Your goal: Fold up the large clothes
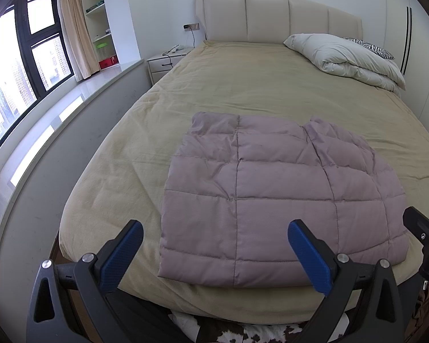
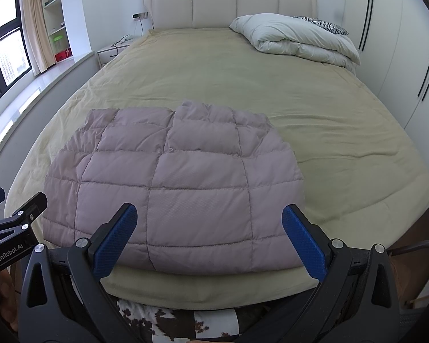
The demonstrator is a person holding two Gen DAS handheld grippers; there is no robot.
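Note:
A mauve quilted puffer garment (image 1: 274,197) lies folded into a flat rectangle near the foot of the bed, also in the right wrist view (image 2: 174,185). My left gripper (image 1: 216,240) is open and empty, held off the foot of the bed in front of the garment's near left part. My right gripper (image 2: 207,228) is open and empty, in front of the garment's near edge. The right gripper's black body (image 1: 423,234) shows at the left view's right edge. The left gripper's body (image 2: 14,223) shows at the right view's left edge.
The beige bedsheet (image 1: 243,85) covers the bed. A folded white duvet (image 1: 346,57) and a zebra pillow (image 1: 371,47) lie at the head, right side. A nightstand (image 1: 166,63), a window ledge (image 1: 57,120) and shelves (image 1: 100,20) are on the left. Wardrobe doors (image 2: 400,57) are on the right.

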